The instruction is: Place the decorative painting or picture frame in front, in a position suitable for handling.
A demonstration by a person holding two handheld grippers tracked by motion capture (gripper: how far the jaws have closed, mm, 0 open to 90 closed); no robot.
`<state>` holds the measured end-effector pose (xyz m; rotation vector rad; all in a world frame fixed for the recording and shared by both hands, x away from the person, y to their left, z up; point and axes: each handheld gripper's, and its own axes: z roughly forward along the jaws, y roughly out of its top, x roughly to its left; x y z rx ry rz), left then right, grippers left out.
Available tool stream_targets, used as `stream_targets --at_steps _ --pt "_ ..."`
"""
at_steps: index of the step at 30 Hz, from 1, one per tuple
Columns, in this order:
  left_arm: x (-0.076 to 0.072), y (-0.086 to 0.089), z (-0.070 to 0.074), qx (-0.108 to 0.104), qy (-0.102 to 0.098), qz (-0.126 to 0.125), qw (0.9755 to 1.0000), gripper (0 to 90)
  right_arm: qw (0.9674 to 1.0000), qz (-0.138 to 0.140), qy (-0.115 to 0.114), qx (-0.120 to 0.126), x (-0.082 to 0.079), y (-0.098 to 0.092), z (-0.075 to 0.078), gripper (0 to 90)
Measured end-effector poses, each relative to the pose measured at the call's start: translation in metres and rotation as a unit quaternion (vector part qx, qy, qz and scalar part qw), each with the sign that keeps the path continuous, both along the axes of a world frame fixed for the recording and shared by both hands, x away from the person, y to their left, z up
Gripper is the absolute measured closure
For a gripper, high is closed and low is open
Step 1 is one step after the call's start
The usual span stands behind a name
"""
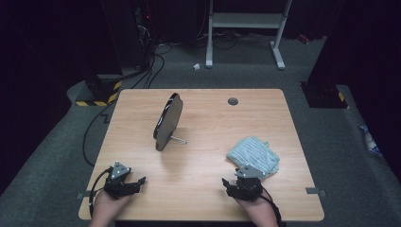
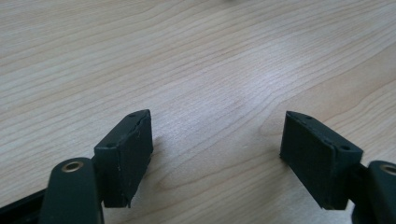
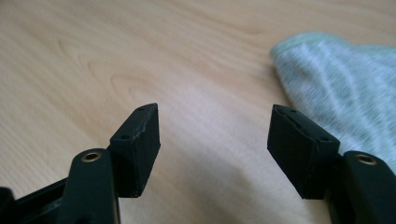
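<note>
High view: my right gripper (image 1: 230, 182) sits with jaws spread and empty, just beside the folded cloth (image 1: 254, 155) on the counter (image 1: 208, 142). My left gripper (image 1: 138, 182) rests well apart, jaws spread over bare wood.

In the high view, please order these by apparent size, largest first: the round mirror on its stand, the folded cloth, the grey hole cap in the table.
1. Round mirror, seen almost edge-on.
2. Folded cloth, fairly close to the mirror in apparent size.
3. Grey hole cap, clearly smallest.

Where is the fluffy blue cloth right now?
In the high view the cloth lies on the table's right side, just beyond the right gripper.
</note>
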<state>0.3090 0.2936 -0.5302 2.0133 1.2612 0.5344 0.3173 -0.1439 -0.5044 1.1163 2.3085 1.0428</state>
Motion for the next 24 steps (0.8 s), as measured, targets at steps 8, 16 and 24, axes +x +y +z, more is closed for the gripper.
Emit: stream_targets --at_steps 8,16,24 --pt "0.0 -0.017 0.007 -0.011 -0.019 -0.014 0.9996 33.8 0.9997 0.016 0.019 -0.001 0.003 0.008 -0.013 33.2" --pt "0.019 -0.038 0.028 -0.017 -0.052 -0.008 0.9985 40.9 0.9996 0.021 0.018 0.005 0.002 0.007 -0.014 35.6" --pt "0.056 -0.062 0.037 -0.015 -0.097 0.001 0.9952 44.4 0.9991 0.015 0.038 0.008 0.007 0.004 -0.02 36.1"
